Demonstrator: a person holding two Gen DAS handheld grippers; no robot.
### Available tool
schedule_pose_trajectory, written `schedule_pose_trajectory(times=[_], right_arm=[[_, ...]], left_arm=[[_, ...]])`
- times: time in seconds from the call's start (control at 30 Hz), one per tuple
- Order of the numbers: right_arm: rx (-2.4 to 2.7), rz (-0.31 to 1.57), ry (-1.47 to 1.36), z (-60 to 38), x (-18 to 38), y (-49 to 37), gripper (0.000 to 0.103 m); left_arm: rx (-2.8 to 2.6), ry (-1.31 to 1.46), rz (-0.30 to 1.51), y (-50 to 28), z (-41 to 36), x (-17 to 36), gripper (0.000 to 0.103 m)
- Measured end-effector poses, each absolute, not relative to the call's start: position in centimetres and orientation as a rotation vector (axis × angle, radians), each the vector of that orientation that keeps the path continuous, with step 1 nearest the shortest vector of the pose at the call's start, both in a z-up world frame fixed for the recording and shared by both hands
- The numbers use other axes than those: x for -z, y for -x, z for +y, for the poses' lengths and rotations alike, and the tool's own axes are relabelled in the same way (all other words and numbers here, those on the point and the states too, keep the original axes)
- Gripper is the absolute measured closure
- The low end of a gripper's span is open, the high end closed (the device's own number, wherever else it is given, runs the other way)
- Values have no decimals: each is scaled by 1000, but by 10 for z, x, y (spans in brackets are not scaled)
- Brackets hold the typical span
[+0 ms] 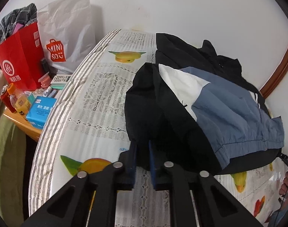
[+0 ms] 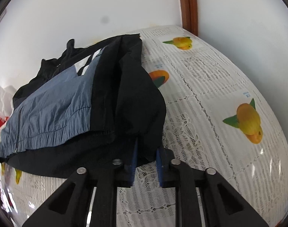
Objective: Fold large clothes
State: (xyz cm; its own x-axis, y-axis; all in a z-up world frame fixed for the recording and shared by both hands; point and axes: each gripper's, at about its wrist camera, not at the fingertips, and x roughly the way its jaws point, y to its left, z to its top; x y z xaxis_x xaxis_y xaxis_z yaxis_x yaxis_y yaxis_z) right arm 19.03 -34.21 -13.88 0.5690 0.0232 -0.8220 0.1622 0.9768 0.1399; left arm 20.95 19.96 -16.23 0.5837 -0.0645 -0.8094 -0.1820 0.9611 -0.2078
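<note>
I had a gripper in each hand, and both were at the near edge of the jacket [image 1: 229,102], which lay partly folded on the tabletop [image 1: 98,102] with its blue front panel up and the black sleeves turned in. My left gripper [image 1: 143,147] had its blue pads a narrow gap apart with black fabric of the near left fold between them; I judged it was pinching the cloth, though the pads' tips were hidden under the fabric. My right gripper [image 2: 146,149] stood the same way at the near right fold, its pads set narrowly around the black hem.

To do the fold well, I judged I had to keep both grips even, lift the two corners together so the hem stayed straight, and carry them toward the collar by the wall without dragging the lace cloth [image 2: 210,98] beneath. The thin, slippery cloth could slide out if either side lagged.
</note>
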Motion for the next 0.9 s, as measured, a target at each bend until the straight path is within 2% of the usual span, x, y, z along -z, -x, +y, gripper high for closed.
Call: schedule_pose_trajectory(times=[0.17,0.63,0.8,0.83,0.9], right_arm=[[46,953,-232,-348,127,-180,95],[90,1013,-140,-350,119,-121,95],[160,999,-74,-344,109,-108,89],[166,985,-69,-344,104,-106,87],[170,951,-54,-341,89,-100,80]], left_arm=[[-75,284,946,-196,198,154,96],[-34,291,1000,-112,193,156,95],[-75,233,1009,-97,189,143,89],[-76,225,1001,-94,187,138,86],[-74,218,970,-90,184,126,72]])
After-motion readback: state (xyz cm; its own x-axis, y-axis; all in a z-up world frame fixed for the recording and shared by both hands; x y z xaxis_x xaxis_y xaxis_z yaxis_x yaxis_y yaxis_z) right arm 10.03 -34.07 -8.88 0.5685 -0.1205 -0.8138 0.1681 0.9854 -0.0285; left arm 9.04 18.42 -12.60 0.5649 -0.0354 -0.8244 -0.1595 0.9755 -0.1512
